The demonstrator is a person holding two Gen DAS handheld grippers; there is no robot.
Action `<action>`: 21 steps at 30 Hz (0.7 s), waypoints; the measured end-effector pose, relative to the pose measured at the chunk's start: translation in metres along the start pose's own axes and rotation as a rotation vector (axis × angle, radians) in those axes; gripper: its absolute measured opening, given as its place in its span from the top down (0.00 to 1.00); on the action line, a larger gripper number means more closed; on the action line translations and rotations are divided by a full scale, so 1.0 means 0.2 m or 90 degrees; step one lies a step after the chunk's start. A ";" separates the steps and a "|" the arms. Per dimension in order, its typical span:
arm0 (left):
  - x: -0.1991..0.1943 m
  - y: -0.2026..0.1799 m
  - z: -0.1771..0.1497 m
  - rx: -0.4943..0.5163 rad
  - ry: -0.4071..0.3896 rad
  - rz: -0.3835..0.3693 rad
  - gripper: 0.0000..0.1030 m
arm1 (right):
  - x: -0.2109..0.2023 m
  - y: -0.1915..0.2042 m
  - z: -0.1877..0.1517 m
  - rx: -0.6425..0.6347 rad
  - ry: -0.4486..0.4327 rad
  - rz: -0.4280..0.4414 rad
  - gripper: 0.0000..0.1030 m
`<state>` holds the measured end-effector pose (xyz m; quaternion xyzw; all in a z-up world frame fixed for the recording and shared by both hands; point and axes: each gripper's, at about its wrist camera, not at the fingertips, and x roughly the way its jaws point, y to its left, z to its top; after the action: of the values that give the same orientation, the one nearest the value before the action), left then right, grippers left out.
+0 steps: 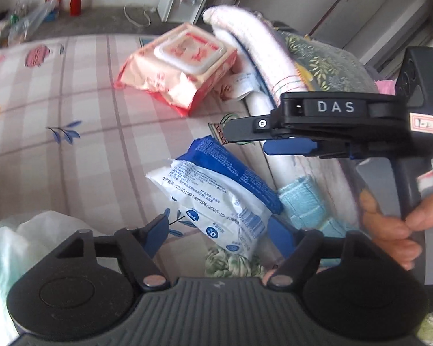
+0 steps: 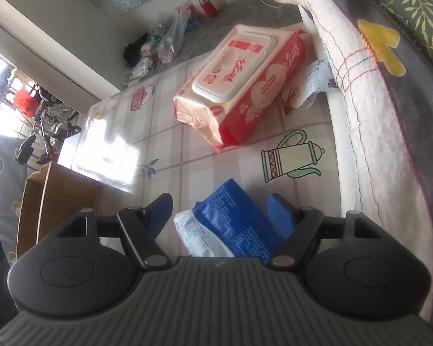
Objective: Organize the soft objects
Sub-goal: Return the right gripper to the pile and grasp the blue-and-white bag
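Left wrist view: blue-white tissue pack (image 1: pixel 216 196) lies lower centre on the checked sheet (image 1: pixel 72 92), long axis running upper left to lower right, its lower end between my left gripper (image 1: pixel 219 230) fingers, spread, not pinching. Right gripper (image 2: pixel 219 213) is also spread, the pack's blue end between its pads. Both are equally near. Red wipes pack (image 1: pixel 179 66) sits apart, upper centre.

Blue tissue pack (image 2: pixel 233 225) partly hidden
Its near end lay behind the right gripper (image 2: pixel 219 210) body; the print was too blurred to read
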<state>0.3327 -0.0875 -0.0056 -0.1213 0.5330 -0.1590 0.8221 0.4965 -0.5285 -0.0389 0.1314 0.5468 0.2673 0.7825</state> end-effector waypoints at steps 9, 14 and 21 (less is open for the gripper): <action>0.24 0.09 0.08 -0.087 0.087 -0.038 0.34 | 0.24 -0.07 0.01 -0.009 0.078 -0.008 0.34; 0.29 0.10 0.09 -0.103 0.085 -0.041 0.34 | 0.30 -0.09 0.01 0.013 0.102 0.037 0.43; 0.24 0.09 0.10 -0.112 0.054 -0.022 0.39 | 0.26 -0.07 -0.03 0.040 0.079 0.060 0.49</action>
<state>0.3709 -0.0889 -0.0438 -0.1953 0.5770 -0.1304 0.7822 0.5085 -0.5119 -0.0885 0.1649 0.5955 0.2943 0.7291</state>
